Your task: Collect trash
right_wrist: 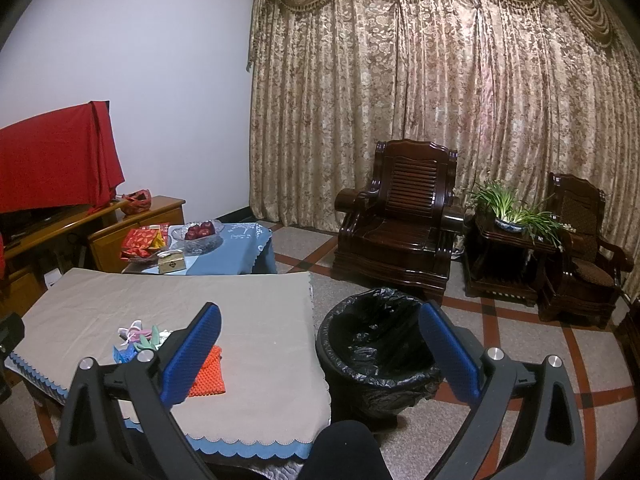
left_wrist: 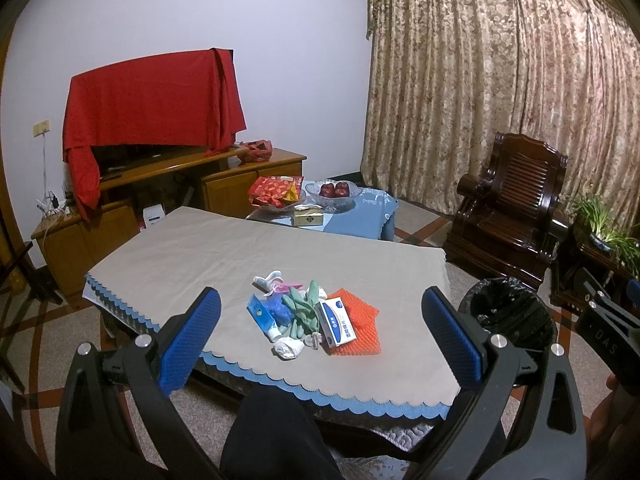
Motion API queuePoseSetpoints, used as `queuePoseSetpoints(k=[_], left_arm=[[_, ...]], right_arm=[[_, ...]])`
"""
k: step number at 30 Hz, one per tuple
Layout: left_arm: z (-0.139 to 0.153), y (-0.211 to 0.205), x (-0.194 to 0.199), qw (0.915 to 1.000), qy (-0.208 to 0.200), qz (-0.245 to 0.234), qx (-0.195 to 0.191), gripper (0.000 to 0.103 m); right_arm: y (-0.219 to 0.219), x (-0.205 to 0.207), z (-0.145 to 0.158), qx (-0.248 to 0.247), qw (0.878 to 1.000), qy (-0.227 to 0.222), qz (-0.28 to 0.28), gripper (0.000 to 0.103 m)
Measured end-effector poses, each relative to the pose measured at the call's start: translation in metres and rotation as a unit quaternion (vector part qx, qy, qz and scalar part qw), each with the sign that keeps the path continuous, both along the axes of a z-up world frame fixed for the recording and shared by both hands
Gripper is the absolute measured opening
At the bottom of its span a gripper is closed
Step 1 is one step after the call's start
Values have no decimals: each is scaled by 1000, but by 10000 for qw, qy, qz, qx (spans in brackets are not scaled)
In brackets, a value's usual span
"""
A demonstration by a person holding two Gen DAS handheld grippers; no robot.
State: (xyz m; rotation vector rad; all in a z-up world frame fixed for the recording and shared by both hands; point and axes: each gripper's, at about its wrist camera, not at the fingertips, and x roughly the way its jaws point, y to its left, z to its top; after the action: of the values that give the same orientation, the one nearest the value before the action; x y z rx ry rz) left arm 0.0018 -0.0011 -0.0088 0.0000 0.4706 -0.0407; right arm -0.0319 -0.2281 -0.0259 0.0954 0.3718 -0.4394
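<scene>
Okay, both grippers held above the near edge of the table (left_wrist: 224, 248), nothing in either. Left gripper (left_wrist: 320, 332) spread wide, blue pads (left_wrist: 190, 336) apart, aimed at the trash pile. Right gripper (right_wrist: 320, 352) also spread wide, empty, aimed between table edge and bin (right_wrist: 376, 356).

Trash sits in one heap on the beige cloth, near the front edge, toward the right half of the table. In the heap: white-blue box (left_wrist: 336, 322) lying on an orange mat (left_wrist: 358, 326), green gloves (left_wrist: 302, 308) just left of the box, blue bag (left_wrist: 282, 308) touching the gloves, blue packet (left_wrist: 258, 314) on the left side, a tube (left_wrist: 276, 335) below it, crumpled white tissue (left_wrist: 288, 348) at the front, white and pink bits (left_wrist: 272, 280) at the back. All touching or overlapping.

Bin stands on the floor just beside the table's right side, black liner in it, contents not visible, looks dark inside.

Beyond: second small table with blue cloth (left_wrist: 360, 212), glass bowl of apples (left_wrist: 332, 192), red snack packs (left_wrist: 276, 190), tissue box (left_wrist: 308, 216). Red cloth (left_wrist: 152, 100) draped over a TV on a wood cabinet (left_wrist: 120, 200). Dark armchair (right_wrist: 400, 216) and plant (right_wrist: 508, 208) by the curtain (right_wrist: 440, 92). Dark trouser knee (left_wrist: 276, 432) at bottom of both views.
</scene>
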Motion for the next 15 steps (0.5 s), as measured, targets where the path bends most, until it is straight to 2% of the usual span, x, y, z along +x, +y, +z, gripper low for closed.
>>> queuePoseSetpoints(k=[10,15], left_arm=[[-2,3,4,9998,163,-106,-36,98],[-17,11,21,9978,606,-204,-166,98]], right_arm=[[1,4,6,4,10000,60,39,97],[-2,9,3,57,9998,158,82,97]])
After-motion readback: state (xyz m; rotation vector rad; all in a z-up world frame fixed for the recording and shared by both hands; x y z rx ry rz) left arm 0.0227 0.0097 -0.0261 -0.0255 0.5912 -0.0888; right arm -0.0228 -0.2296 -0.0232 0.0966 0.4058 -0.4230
